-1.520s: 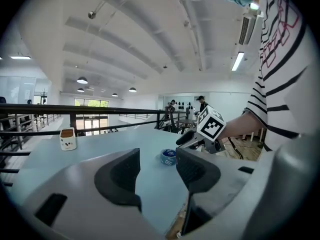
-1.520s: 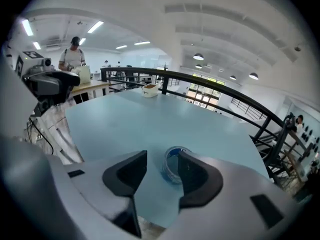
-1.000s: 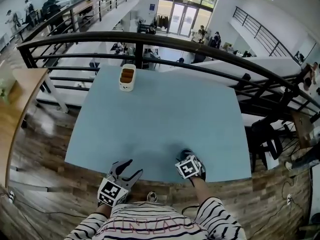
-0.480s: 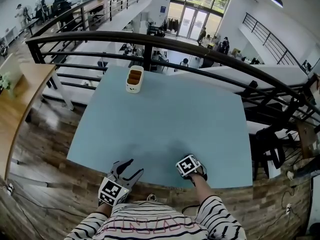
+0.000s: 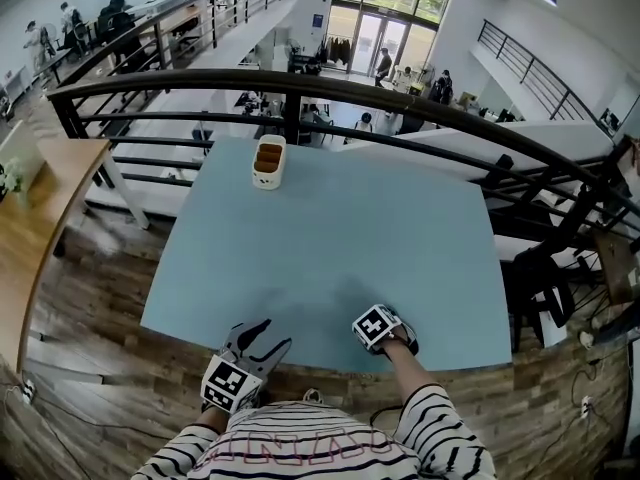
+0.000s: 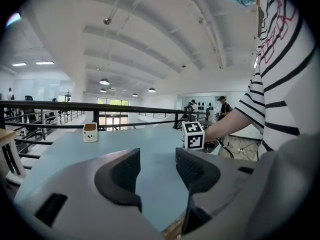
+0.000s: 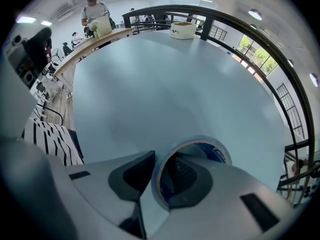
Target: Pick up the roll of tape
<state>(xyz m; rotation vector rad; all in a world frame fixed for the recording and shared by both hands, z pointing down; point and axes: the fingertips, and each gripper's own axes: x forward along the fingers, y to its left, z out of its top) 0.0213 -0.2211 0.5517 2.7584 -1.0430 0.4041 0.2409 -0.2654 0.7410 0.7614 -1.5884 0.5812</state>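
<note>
Blue table (image 5: 330, 238): at its near edge the right gripper (image 7: 157, 171) points down, one jaw inside the flat-lying roll of tape (image 7: 212, 149), one outside, closing on its wall for a lift. Left gripper (image 6: 157, 159) hovers beside, jaws apart, empty.

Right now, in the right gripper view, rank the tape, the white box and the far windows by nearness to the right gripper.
1. Tape: its wall stands between the right gripper's closing jaws.
2. White box: far table edge.
3. Windows: far off, upper right.
</note>
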